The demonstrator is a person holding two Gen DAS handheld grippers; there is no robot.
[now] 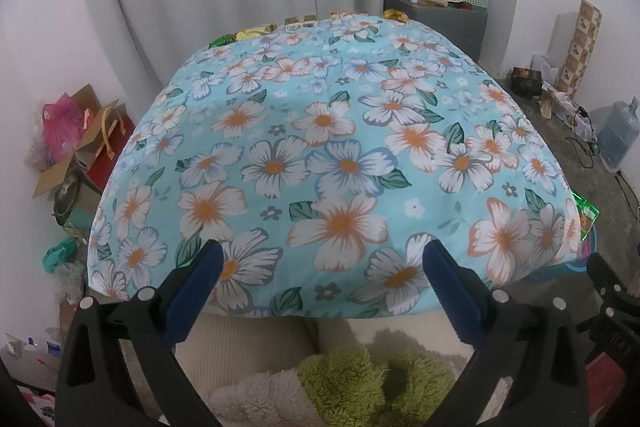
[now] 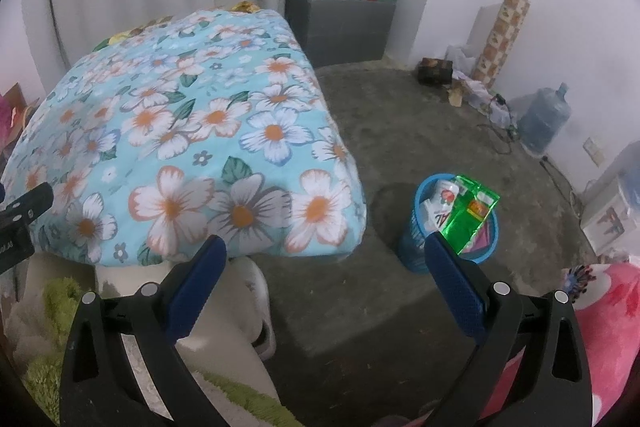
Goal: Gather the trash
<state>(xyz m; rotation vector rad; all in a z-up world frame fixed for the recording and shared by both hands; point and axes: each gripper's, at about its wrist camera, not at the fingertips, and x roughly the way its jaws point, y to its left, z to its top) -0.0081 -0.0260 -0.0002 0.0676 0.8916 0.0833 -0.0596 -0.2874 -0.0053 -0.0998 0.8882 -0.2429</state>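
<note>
Both the left gripper (image 1: 320,267) and right gripper (image 2: 322,263) hold their fingers spread wide, grasping nothing.

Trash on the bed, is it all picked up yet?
Not yet. The blue bin on the floor already holds packets, including a green wrapper. Both the left gripper and the right gripper are open and hold nothing. Several wrappers lie along the far edge of the flowered bed.
</note>
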